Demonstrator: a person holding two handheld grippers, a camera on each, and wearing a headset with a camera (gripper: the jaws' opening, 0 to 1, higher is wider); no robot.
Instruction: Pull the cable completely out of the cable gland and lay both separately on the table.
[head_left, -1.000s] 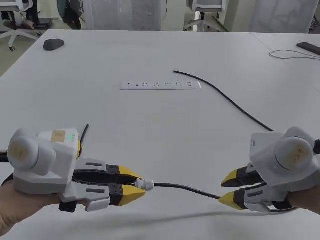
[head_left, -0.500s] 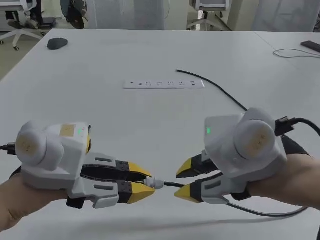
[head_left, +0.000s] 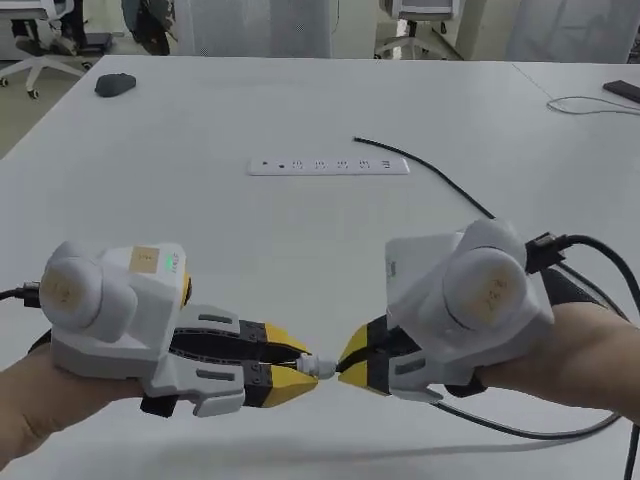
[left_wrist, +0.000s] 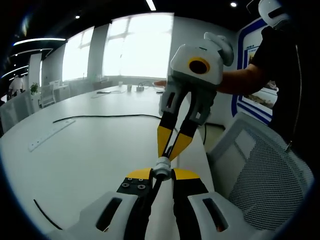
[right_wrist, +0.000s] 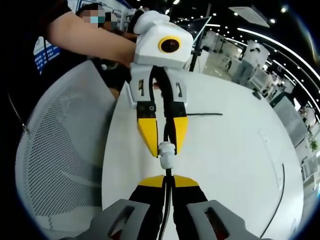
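- Cable gland (head_left: 322, 368), small and white, is pinched between the yellow jaw tips of the left gripper (head_left: 298, 367), which reaches in from the left of the head view. Those jaws are clamped tight on it.
- It is held in the air over the near part of the white table (head_left: 300, 260), between the two grippers and not resting on the surface.
- Just right of the gland, the right gripper (head_left: 350, 365) points back at the left one, tip to tip, and nearly touches the gland.
- In the right gripper view its jaws are closed around the black cable (right_wrist: 168, 169) just where it leaves the gland. The cable's end sits inside the gland.
- From the right gripper the cable trails off to the right and down towards the table.
- Farther back on the table, from left to right, lie a dark mouse (head_left: 115, 85), a white power strip (head_left: 327, 166) and a black cord (head_left: 440, 182) running past the strip's right end.
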